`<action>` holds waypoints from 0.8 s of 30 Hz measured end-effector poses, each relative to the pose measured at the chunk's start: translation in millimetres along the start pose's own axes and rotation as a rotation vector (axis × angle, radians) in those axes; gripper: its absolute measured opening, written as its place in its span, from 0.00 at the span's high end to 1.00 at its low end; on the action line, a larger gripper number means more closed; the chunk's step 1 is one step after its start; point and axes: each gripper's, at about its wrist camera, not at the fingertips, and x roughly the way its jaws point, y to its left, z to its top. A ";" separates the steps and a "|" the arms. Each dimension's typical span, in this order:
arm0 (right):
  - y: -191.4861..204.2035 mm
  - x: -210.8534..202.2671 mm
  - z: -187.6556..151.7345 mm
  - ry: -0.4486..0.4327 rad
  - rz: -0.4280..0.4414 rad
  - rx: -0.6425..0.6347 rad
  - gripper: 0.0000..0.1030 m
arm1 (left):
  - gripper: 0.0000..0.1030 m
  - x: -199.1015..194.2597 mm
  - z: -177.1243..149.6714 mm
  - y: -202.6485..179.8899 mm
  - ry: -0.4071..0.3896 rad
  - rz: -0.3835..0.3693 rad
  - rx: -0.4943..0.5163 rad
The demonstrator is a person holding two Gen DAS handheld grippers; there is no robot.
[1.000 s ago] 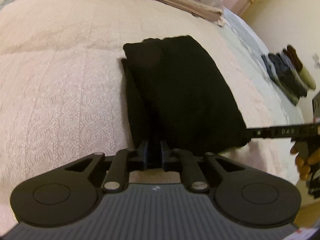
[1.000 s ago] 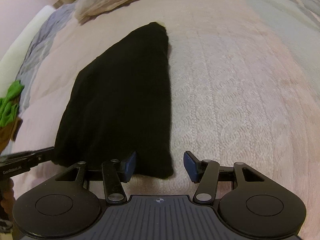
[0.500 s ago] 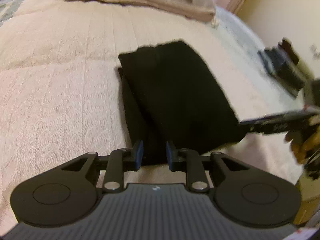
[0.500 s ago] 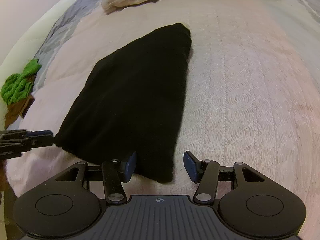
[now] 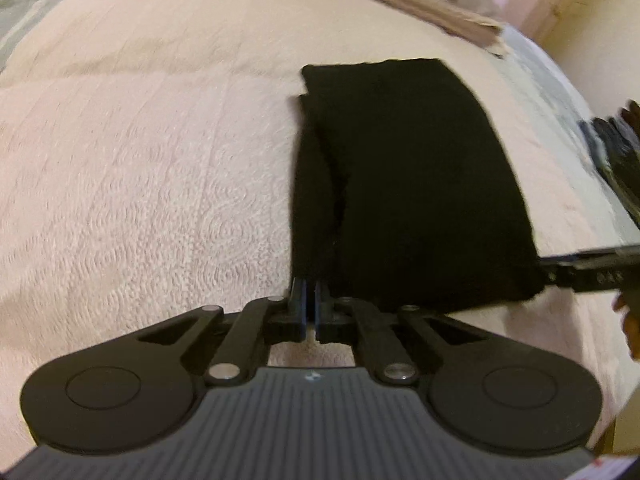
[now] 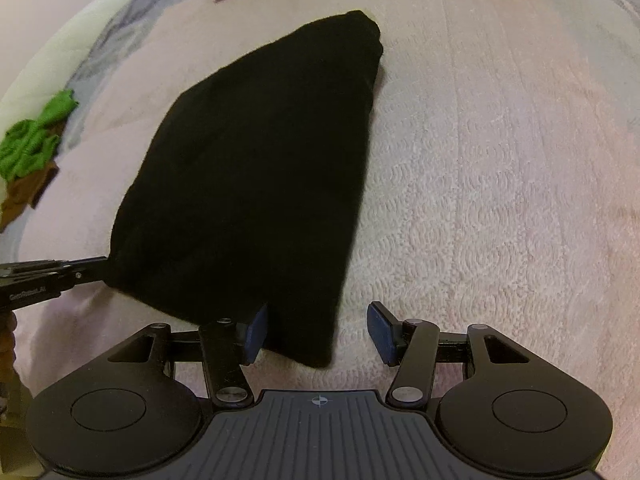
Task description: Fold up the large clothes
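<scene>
The left gripper [image 5: 311,300] has just snapped closed on the near edge of the black garment [image 5: 404,184] — half a second ago it stood parted. The right gripper [image 6: 318,330] stays open, straddling the garment's other near corner (both on the pink bedspread [image 6: 500,160]), so another fold looks imminent.

A black garment [image 5: 416,184] lies folded flat on the pink quilted bed [image 5: 160,160], right of centre in the left wrist frame. It forms a long rectangle, with an under layer showing along its left edge.
</scene>
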 end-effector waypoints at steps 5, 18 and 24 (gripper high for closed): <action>22.9 -28.0 5.1 0.032 -0.088 0.025 0.51 | 0.95 -18.3 19.8 -17.1 0.087 0.134 -0.134; 38.4 -80.3 3.1 -0.014 -0.076 -0.011 0.43 | 0.77 -80.8 25.4 -48.6 0.122 0.248 -0.210; 6.6 -76.5 6.0 -0.005 -0.044 -0.066 0.41 | 0.45 -87.4 -3.6 -56.5 0.037 0.181 -0.439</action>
